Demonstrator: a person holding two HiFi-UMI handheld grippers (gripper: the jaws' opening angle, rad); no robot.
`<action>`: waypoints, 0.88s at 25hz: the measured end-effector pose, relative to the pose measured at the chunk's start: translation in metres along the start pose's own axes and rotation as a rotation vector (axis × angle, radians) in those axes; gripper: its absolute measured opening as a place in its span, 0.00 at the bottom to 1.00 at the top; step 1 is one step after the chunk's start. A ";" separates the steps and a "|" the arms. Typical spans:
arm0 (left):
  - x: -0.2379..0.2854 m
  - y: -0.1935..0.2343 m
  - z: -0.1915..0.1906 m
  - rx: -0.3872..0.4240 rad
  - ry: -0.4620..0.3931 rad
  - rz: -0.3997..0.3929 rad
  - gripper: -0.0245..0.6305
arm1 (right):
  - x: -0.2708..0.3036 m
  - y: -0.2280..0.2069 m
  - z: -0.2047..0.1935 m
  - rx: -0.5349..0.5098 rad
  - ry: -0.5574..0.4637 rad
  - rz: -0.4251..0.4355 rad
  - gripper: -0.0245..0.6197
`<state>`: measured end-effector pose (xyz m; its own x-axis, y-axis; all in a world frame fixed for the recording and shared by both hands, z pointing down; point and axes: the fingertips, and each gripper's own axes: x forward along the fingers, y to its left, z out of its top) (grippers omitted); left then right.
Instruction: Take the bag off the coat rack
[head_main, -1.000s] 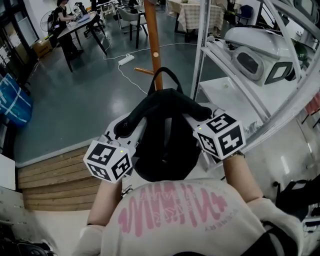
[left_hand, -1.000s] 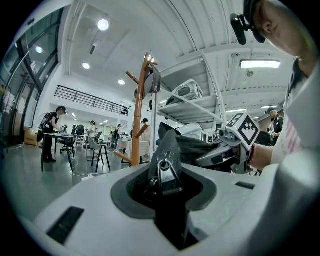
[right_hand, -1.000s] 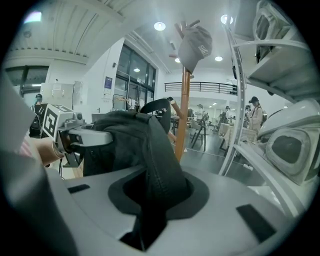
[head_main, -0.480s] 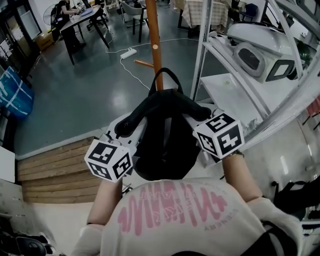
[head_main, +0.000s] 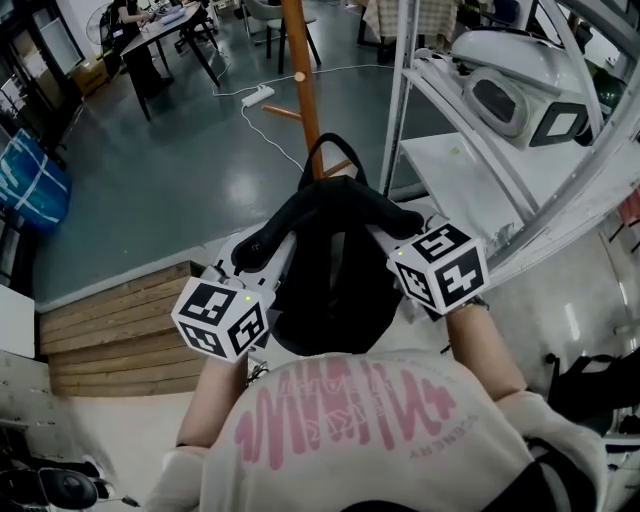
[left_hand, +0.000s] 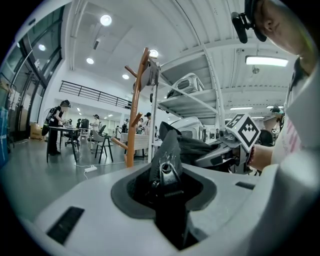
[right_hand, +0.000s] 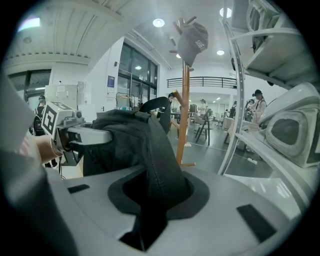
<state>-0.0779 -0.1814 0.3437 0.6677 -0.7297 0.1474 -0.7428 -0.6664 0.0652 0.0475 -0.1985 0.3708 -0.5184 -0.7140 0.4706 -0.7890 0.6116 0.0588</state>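
Head view looks down; gripper views share bag (head_main: 330, 290).

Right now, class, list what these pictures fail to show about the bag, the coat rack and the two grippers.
- Lower end of the bag: head view, hidden behind the person's shirt.
- Top of the coat rack: head view, cut off by the upper edge.
- Tips of the left gripper and the right gripper: their own views, covered by bag fabric.
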 end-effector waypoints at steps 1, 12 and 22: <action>-0.001 -0.002 -0.001 0.002 0.002 0.002 0.19 | -0.002 0.001 -0.002 0.002 0.000 0.001 0.16; -0.010 -0.032 -0.011 -0.001 0.011 0.010 0.19 | -0.026 0.006 -0.023 0.008 0.003 0.007 0.16; -0.023 -0.050 -0.020 -0.013 0.012 0.022 0.19 | -0.041 0.016 -0.036 -0.004 0.016 0.020 0.16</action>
<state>-0.0567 -0.1285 0.3569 0.6506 -0.7421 0.1610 -0.7578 -0.6482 0.0748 0.0682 -0.1472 0.3842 -0.5288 -0.6958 0.4860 -0.7770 0.6273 0.0527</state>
